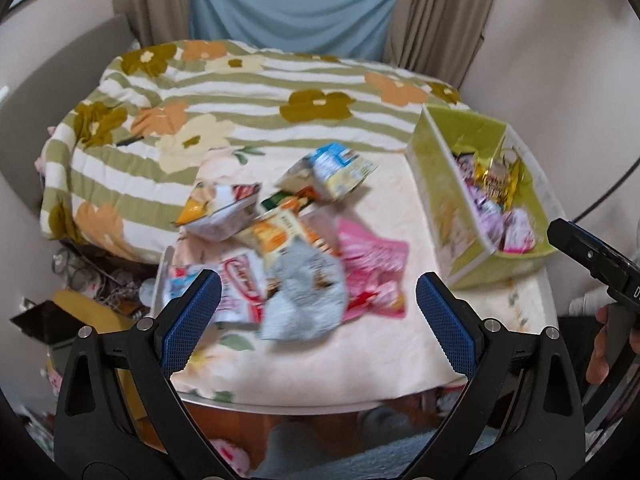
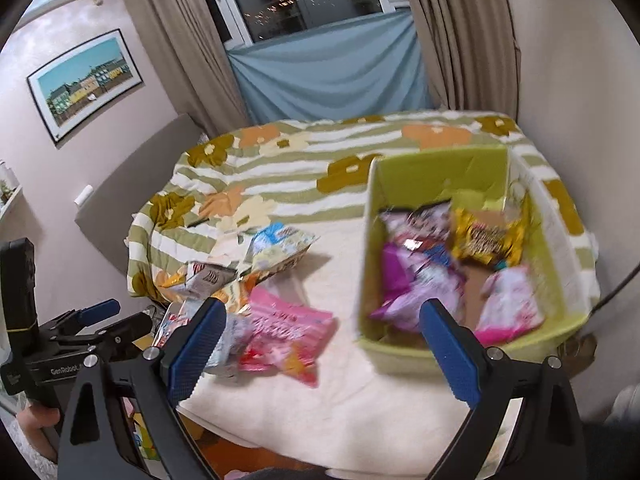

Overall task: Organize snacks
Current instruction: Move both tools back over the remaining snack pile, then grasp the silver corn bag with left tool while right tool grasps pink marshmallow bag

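A bed covered by a green-striped floral quilt [image 1: 248, 92] and a cream blanket [image 1: 380, 344] sits below a window with beige curtains [image 2: 180, 48] and a draped blue cloth [image 2: 332, 76]. A framed picture [image 2: 86, 80] hangs on the wall at ten o'clock in the right wrist view. A blurred heap of snack packets [image 1: 280, 232] lies mid-blanket, a pink packet [image 2: 286, 328] at its right edge. At three o'clock from the heap stands an open green box [image 2: 448, 176] holding purple, gold and pink packets. The left gripper [image 1: 318, 324] hangs over the heap, fingers spread wide, gripping nothing. The right gripper [image 2: 322, 350] hangs near the box's front left corner, likewise spread and empty.
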Action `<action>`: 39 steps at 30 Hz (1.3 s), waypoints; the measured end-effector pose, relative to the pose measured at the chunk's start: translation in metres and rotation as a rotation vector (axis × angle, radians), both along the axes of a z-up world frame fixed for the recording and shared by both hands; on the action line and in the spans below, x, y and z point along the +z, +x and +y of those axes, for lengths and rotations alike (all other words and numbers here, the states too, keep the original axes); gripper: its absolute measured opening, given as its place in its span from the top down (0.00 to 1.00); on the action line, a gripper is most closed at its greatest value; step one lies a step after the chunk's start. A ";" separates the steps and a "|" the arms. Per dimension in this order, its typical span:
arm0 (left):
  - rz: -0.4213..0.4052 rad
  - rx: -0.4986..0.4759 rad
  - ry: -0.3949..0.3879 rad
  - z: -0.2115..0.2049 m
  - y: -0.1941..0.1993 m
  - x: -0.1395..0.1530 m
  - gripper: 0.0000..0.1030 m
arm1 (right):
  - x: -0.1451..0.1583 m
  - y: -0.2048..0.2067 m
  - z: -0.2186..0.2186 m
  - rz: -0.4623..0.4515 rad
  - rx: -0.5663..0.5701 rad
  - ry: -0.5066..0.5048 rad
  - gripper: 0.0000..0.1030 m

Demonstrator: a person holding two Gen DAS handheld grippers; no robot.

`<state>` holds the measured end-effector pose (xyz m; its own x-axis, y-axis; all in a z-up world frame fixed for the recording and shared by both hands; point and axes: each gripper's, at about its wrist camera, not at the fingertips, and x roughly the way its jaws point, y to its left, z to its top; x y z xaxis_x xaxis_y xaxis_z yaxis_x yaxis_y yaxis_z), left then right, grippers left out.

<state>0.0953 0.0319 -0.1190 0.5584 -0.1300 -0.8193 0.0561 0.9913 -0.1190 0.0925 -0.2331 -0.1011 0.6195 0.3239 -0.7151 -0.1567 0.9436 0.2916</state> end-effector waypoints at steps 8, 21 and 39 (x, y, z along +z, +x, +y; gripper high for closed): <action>0.075 -0.151 -0.012 0.036 0.016 -0.033 0.05 | -0.036 -0.007 0.051 0.086 -0.095 0.048 0.06; 0.179 -0.316 0.006 -0.001 0.054 -0.102 0.05 | -0.108 0.014 0.075 0.241 -0.199 0.102 0.06; 0.295 -0.356 0.048 -0.024 0.075 -0.153 0.27 | -0.173 0.050 0.078 0.373 -0.140 0.145 0.06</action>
